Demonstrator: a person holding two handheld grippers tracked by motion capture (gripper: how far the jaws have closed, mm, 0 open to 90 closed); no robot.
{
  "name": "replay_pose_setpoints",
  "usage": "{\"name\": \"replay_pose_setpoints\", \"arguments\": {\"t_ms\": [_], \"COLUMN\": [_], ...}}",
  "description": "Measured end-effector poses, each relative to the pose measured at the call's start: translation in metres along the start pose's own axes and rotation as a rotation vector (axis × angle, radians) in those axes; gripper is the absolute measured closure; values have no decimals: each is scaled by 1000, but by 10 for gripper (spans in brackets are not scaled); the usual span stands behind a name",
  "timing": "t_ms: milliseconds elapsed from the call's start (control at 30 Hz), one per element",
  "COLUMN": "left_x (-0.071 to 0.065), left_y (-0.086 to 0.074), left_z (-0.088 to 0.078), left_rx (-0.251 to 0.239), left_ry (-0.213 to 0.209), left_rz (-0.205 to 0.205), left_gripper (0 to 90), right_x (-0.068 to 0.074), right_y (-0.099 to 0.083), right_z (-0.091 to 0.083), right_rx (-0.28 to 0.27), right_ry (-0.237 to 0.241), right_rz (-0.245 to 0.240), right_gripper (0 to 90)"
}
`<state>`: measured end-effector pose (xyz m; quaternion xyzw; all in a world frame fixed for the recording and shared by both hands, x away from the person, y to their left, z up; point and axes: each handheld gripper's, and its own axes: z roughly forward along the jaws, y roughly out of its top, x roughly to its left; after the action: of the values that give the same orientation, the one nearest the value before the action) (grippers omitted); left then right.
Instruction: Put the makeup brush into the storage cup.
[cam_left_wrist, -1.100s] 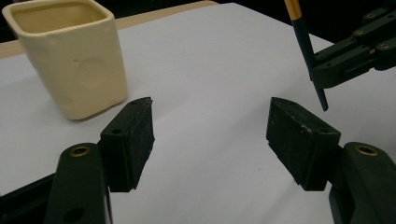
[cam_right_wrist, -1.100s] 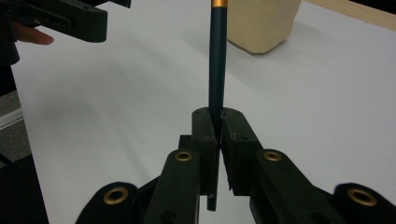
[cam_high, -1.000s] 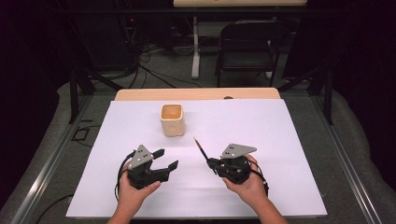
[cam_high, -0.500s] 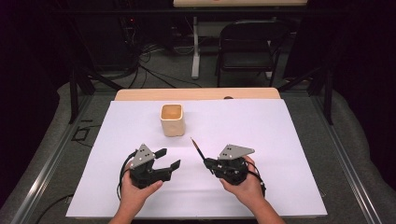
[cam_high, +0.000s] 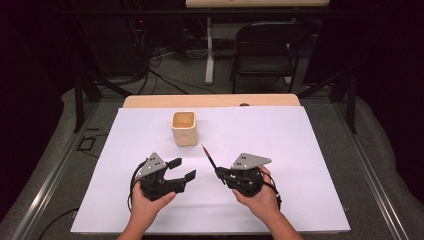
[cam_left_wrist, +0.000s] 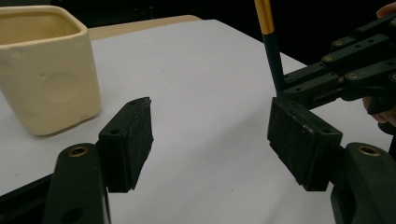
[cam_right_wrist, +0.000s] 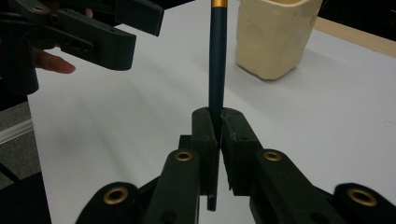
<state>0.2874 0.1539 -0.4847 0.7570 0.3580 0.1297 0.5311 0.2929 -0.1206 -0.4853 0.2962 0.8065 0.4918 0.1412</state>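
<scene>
Right gripper (cam_high: 223, 173) clamps dark pencil (cam_right_wrist: 217, 60), tip angled toward cream cup (cam_high: 184, 128) ahead; left gripper (cam_high: 182, 170) wide, empty. Best: lift over rim, lower vertically, then release.

Two hands, each holding a black claw, side by side and low.

The left claw (cam_high: 183, 169) sits in the left hand (cam_high: 145, 205), jaws spread wide apart with nothing between them, aimed toward the right claw (cam_high: 219, 173). The right hand (cam_high: 257, 197) grips that claw from behind; its jaws are pressed together, pointing toward the left claw. Both forearms reach in from below.
</scene>
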Motion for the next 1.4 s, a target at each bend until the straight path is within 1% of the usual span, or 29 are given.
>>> {"name": "replay_pose_setpoints", "arguments": {"t_ms": [133,233,333,400,500,633,800,933,967,1033,1100,1233,1267,1400], "left_x": [1,2,3,2,2,3,1,-1,-2,-3,-3,-4,-4,-4], "left_y": [0,0,1,1,1,3,5,6,6,7,8,8,8,9], "left_z": [1,2,3,4,6,7,10,12,12,14,15,17,17,17], "left_rx": [-4,-6,3,0,0,-10,-16,-19,-22,-23,-14,-18,-18,-28], "left_ry": [-2,-4,-13,-4,-3,-25,-42,-58,-48,-60,-66,-70,-77,-85], "left_rz": [0,-18,-21,-22,-27,-42,-49,-44,-45,-48,-44,-65,-68,-86], "left_gripper": [313,316,320,321,323,348,348,351,350,352,354,358,360,369], "right_x": [0,1,2,2,4,4,5,5,5,5,5,5,5,6], "right_y": [-1,-2,-3,-3,-4,-5,-5,-6,-6,-6,-6,-7,-8,-9], "right_z": [0,0,1,2,2,3,3,3,3,3,3,4,4,4], "right_rx": [-12,-17,-22,-23,-28,-34,-42,-49,-48,-48,-48,-52,-53,-55], "right_ry": [-8,-12,-10,-11,-11,-13,-17,-21,-22,-23,-24,-29,-31,-32], "right_rz": [-3,-6,-10,-10,-12,-9,-7,-5,-5,-5,-6,-4,-2,0], "right_gripper": [840,840,840,840,840,840,840,840,840,840,840,840,840,840]}}
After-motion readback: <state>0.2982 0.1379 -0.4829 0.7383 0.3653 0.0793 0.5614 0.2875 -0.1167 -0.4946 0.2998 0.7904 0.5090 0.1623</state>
